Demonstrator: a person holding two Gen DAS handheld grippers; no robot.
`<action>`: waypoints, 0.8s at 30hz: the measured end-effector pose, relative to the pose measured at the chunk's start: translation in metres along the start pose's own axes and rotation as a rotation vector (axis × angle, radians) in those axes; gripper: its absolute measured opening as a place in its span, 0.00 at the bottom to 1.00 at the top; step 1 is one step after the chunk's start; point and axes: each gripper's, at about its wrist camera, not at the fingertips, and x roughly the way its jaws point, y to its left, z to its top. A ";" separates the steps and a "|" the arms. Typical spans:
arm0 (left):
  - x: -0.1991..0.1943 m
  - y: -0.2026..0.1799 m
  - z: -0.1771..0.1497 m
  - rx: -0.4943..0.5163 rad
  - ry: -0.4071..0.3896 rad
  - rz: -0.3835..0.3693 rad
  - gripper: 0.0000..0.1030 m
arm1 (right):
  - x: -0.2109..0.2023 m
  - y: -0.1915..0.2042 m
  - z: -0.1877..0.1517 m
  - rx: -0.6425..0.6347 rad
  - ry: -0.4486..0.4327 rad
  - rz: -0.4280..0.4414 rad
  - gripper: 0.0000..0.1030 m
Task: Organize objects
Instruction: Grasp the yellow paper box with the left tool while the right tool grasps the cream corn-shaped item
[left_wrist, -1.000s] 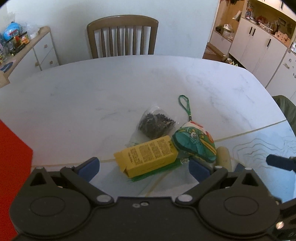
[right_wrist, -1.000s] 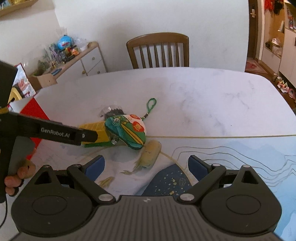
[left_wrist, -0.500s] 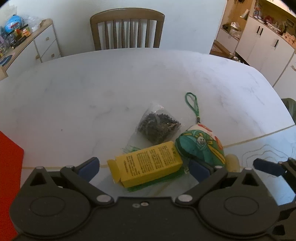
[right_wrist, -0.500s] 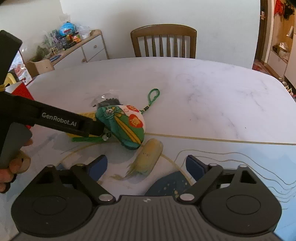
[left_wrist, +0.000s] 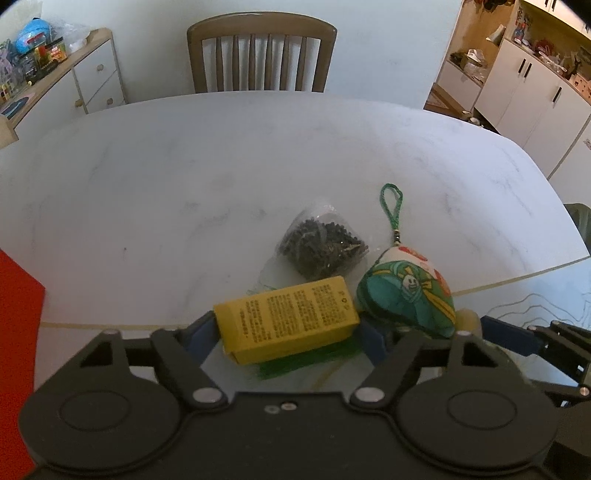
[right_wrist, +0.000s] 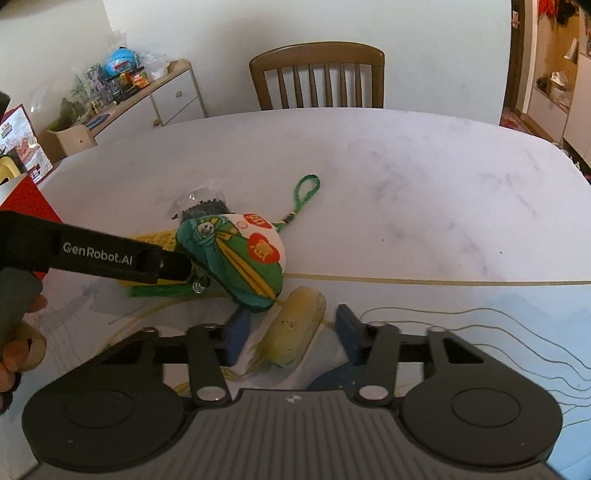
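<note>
On the table (left_wrist: 184, 192), my left gripper (left_wrist: 288, 332) has just been closing its jaws, which now grasp the yellow box (left_wrist: 288, 319); my right gripper (right_wrist: 291, 332) has just been closing around the corn cob (right_wrist: 295, 326), pouch (right_wrist: 240, 258) at eleven o'clock.

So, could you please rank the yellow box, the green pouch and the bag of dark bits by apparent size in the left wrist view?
1. yellow box, though it lies nearest the camera
2. green pouch
3. bag of dark bits
</note>
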 end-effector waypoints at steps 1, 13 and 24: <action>0.000 0.001 0.000 -0.003 -0.002 -0.004 0.73 | 0.000 0.000 -0.001 0.001 0.000 -0.004 0.37; -0.013 0.011 -0.004 -0.018 -0.009 -0.010 0.70 | -0.017 -0.008 -0.010 0.067 0.004 0.018 0.21; -0.057 0.015 -0.015 -0.036 -0.036 -0.055 0.70 | -0.061 0.000 -0.016 0.090 -0.032 0.058 0.21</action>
